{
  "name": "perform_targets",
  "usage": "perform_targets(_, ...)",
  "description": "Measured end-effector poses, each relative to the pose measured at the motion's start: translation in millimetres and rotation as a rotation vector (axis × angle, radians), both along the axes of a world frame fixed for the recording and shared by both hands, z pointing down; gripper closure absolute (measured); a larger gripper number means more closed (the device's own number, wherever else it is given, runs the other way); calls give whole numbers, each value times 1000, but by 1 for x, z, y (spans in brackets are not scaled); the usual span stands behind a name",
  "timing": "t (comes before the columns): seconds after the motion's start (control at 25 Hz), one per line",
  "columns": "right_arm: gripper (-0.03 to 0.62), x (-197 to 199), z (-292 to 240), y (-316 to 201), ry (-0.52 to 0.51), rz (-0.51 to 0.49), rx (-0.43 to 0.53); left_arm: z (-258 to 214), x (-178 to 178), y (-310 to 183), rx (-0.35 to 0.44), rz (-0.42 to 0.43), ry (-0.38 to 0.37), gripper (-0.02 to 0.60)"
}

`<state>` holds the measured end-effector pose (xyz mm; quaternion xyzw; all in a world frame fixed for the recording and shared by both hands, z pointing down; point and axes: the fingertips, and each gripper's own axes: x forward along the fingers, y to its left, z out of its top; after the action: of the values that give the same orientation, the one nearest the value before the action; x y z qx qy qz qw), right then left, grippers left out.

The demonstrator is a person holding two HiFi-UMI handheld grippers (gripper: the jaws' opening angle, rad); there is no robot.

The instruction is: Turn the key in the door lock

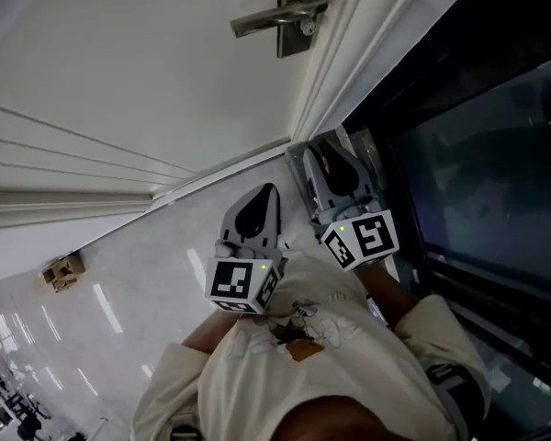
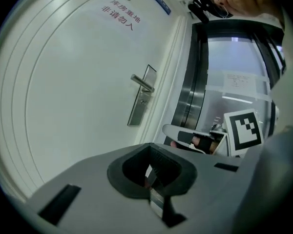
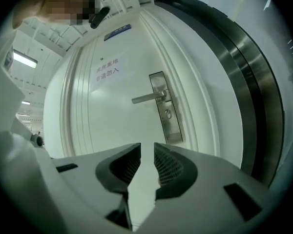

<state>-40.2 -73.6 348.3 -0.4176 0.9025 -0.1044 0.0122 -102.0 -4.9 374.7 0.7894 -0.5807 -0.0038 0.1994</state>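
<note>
Right tool (image 3: 147, 152) released: jaws apart, nothing between. Left tool (image 2: 154, 165) clenched, nothing visible in it. Door lock (image 3: 168, 113) sits under the lever handle (image 3: 147, 98), well apart from both tools; key too small to make out there. Risks: a skewed approach bumps the lever; a shallow pinch slips on the key instead of turning it

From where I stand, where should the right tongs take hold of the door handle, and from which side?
Probably the free end of the door handle, away from its plate. It runs roughly level, a slim bar standing off the door, so come straight at the door and close from above and below. The right tongs stand open side by side, so they would need a quarter roll.
</note>
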Motion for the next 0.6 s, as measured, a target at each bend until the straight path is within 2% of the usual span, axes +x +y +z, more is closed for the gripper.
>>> perform_targets(0.12, 508, -14, -10, -37, -40, 35, -11, 3, -15, -28, -21, 12, 9, 575)
perform_targets(0.36, 502, -16, -36, -103, -137, 99, -43, 1, -15, -59, -42, 25, 14, 575)
perform_targets(0.6, 483, -16, -43, -149, -208, 99, -98, 1, -9, -83, -47, 28, 9, 575)
